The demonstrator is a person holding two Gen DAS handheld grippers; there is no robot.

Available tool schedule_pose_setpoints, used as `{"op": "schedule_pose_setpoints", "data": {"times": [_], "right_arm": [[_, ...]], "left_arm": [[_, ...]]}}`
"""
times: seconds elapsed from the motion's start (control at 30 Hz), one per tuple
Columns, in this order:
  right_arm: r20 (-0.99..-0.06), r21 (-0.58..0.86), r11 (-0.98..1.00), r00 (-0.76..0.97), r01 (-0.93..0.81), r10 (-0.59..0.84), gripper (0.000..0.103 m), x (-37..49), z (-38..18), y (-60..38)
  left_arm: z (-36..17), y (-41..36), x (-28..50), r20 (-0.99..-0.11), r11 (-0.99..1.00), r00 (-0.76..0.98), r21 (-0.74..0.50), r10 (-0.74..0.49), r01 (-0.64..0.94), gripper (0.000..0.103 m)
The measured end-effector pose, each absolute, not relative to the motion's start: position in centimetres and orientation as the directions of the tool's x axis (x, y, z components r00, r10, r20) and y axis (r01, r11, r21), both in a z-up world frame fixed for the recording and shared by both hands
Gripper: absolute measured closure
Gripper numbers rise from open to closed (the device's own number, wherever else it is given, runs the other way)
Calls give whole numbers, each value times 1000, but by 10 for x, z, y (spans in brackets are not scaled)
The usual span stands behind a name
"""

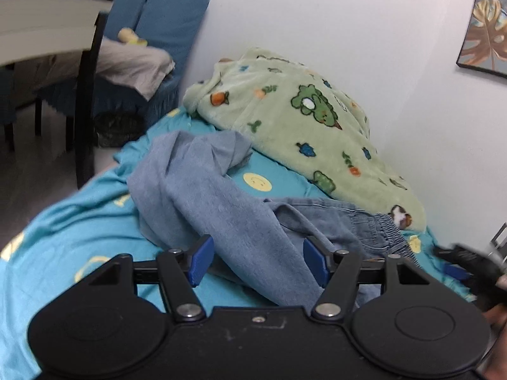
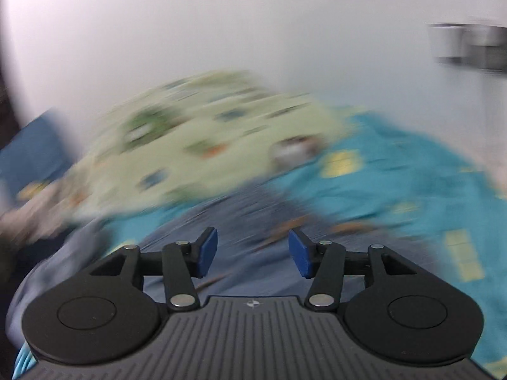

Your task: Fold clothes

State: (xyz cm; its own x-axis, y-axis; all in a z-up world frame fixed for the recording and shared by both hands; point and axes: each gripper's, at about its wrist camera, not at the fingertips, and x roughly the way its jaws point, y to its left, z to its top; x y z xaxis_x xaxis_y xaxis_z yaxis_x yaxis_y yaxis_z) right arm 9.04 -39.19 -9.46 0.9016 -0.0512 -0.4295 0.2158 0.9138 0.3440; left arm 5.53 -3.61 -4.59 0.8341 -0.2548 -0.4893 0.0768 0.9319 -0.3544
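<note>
1. We see a bed with a turquoise sheet (image 1: 79,215) printed with yellow smiley shapes; it is wrinkled and runs up against a plain white wall (image 1: 317,15).
2. Room, left wrist view: a framed leaf picture (image 1: 484,34) on the wall at right, a blue-covered chair (image 1: 171,25) and a dark-legged white table (image 1: 47,22) at left.
3. A fleecy pale-green blanket (image 1: 285,110) with cartoon prints is heaped along the wall.
4. The denim jeans (image 1: 348,221), elastic waistband showing, lie crumpled on the sheet just in front of the blanket. A soft grey-blue garment (image 1: 202,183) drapes over them.
5. Left gripper (image 1: 255,259): blue pads spread, grey-blue cloth lying between them, not pinched.
6. Right gripper (image 2: 253,253): fingers spread over the denim, holding nothing. That view is heavily motion-blurred.
</note>
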Motion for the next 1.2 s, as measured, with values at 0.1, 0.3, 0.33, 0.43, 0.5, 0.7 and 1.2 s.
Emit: {"op": "schedule_pose_setpoints", "data": {"times": [0.1,0.3,0.33,0.43,0.5,0.7,1.2], "right_arm": [[-433,340,940,881,-38,192,48,105,-108,-341],[-426,351,857,750,-377,505,40,145,-135,-278],[-421,348,855,751,-383,508,40,150,-138,-274],[-408,335,858,762,-388,504,39,162,-142,-264],[-404,315,862,766,-398,501,48,165,-143,-257],[-385,168,865,776,-473,499,89,147,-128,-244],[-714,-146,690,558,-709,422,95,10,-137,-178]], "left_arm": [[-46,-36,59,-486,938,840,-340,-240,71,42],[-56,-22,80,-503,918,827,-395,-250,37,42],[-59,-19,84,-512,913,821,-407,-253,28,42],[-71,-12,96,-548,910,801,-414,-242,-8,42],[-77,-8,102,-565,909,794,-415,-225,-37,42],[-73,1,107,-554,893,805,-445,-212,-71,42],[-36,6,62,-454,920,877,-391,-157,-37,43]]}}
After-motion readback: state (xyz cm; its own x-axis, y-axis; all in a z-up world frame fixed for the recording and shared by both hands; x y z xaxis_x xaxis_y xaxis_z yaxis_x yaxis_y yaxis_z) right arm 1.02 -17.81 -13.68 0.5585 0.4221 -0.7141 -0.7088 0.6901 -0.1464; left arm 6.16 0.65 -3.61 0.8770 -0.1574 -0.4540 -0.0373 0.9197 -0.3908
